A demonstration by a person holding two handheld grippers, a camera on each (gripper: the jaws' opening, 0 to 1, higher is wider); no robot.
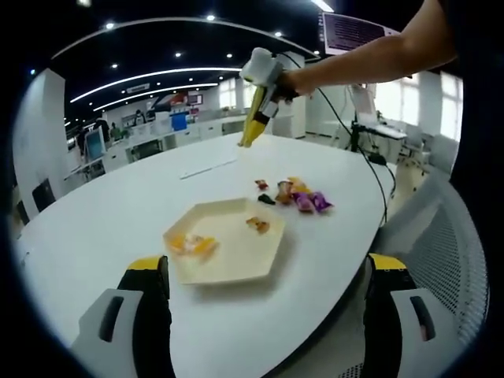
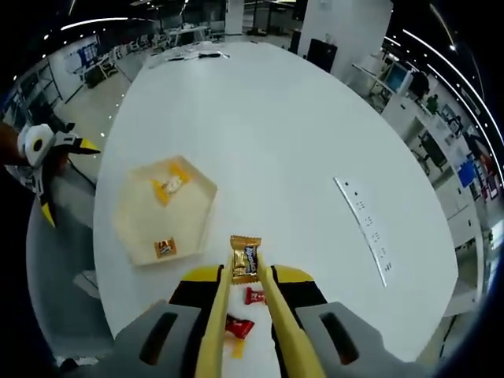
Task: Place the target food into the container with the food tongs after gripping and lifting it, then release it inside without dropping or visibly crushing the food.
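Right gripper [image 2: 246,277] is squeezing yellow food tongs [image 2: 236,323], and the tong tips are pinching a gold-wrapped candy [image 2: 245,258], lifted above the white table [image 2: 291,134]. Candy is hanging just beside the near edge of the hexagonal tray [image 2: 203,197], not over it yet. Tray is holding a yellow-wrapped piece [image 2: 168,186] toward its far side and a small orange piece [image 2: 164,248] near its front. Loose wrapped candies [image 2: 239,326] are lying on the table under the tongs, beside the tray. Left gripper [image 1: 264,276] is hovering with jaws spread wide, holding nothing, on the tray's [image 1: 236,272] opposite side from the candy pile [image 1: 301,197]; right gripper [image 1: 253,126] with tongs is showing above that pile.
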